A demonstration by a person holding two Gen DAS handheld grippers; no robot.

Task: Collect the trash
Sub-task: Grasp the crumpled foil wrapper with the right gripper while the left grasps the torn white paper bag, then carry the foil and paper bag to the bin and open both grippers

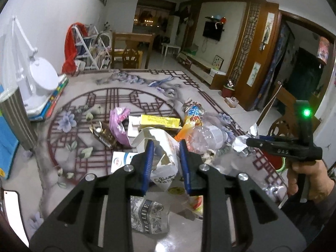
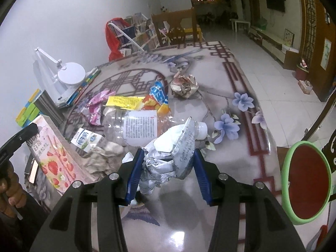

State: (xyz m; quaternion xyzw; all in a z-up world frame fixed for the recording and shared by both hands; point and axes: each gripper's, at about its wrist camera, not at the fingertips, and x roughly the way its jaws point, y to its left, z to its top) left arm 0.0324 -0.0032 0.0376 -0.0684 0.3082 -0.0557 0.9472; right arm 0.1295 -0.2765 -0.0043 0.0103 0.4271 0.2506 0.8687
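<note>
Fingers of the right gripper pinch crumpled paper; left gripper clamps a torn carton. Both holds look loose — either piece could slip back onto the tabletop.

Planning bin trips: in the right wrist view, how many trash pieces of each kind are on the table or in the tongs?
Clear plastic bottle: 1
Boxes and cartons: 3 (Pocky box, milk carton, yellow box)
Crumpled paper: 3 (handwritten sheet, red-white wad, beige wad)
Soft wrappers: 2 (pink wrapper, orange-blue snack bag)
Total: 9
</note>
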